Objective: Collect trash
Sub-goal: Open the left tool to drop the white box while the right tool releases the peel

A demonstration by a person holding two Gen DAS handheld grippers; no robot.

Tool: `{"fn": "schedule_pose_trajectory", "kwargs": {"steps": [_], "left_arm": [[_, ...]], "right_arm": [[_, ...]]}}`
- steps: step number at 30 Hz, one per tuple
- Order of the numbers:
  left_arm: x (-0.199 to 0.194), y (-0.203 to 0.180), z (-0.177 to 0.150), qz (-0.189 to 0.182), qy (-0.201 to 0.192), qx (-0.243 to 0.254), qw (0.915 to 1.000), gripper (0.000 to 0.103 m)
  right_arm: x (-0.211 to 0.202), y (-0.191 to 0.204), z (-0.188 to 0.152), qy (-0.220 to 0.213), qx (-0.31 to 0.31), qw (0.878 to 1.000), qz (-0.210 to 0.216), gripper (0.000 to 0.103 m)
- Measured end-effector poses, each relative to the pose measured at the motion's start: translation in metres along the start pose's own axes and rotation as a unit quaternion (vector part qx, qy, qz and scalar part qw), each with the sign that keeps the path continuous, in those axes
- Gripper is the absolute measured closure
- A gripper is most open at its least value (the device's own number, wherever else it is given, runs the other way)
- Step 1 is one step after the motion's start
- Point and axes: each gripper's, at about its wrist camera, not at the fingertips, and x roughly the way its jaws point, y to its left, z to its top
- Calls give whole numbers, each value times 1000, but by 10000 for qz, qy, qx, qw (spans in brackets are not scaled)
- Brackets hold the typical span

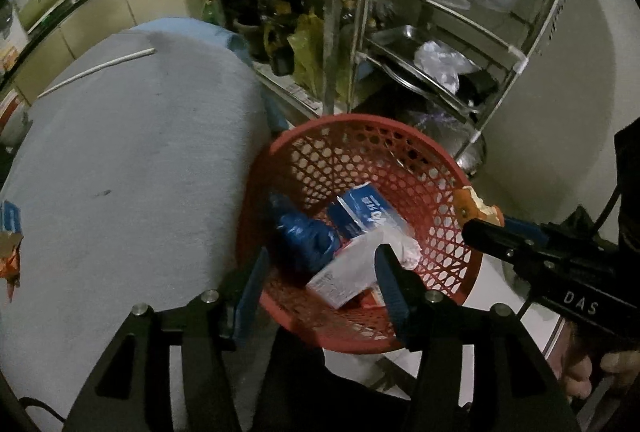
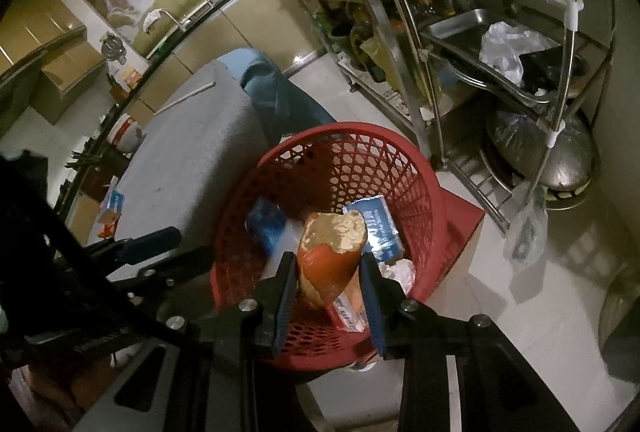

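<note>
- The right gripper [image 2: 328,288] reaches over a red mesh basket [image 2: 424,200], its jaws grasping a piece of orange peel [image 2: 332,252] whose pale inside faces the camera.
- In the left wrist view, that same gripper [image 1: 482,226] comes in from the right, with the peel [image 1: 478,206] poking out above the basket's [image 1: 400,136] far right rim.
- The left gripper [image 1: 320,280] hangs over the basket's near edge with its jaws released and nothing pinched; the left finger sits outside the rim, the right one inside.
- Trash already in the basket: a crumpled blue bag [image 1: 304,236], a blue and white carton [image 1: 364,210], a white box [image 1: 344,278] and a wad of white paper [image 1: 404,246].
- The basket stands just beside a desk [image 1: 132,168] covered in grey cloth.
- An orange wrapper [image 1: 10,260] and a small blue item lie at the desk's left edge; a white stick [image 1: 96,68] lies near its far end.
- A metal rack [image 2: 500,44] with trays and bags stands behind the basket.
</note>
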Motion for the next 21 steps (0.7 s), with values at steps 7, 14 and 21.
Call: {"fn": "schedule_pose_trajectory", "kwargs": {"steps": [7, 14, 21], "left_arm": [[-20, 28, -11, 223, -179, -295, 9992, 46], [-42, 55, -27, 729, -398, -534, 9951, 45], [-62, 88, -49, 1007, -551, -936, 9890, 40]], "right_arm": [[0, 8, 0, -16, -28, 9999, 95, 67], [0, 18, 0, -6, -130, 9998, 129, 65], [-6, 28, 2, -259, -186, 9993, 201, 40]]}}
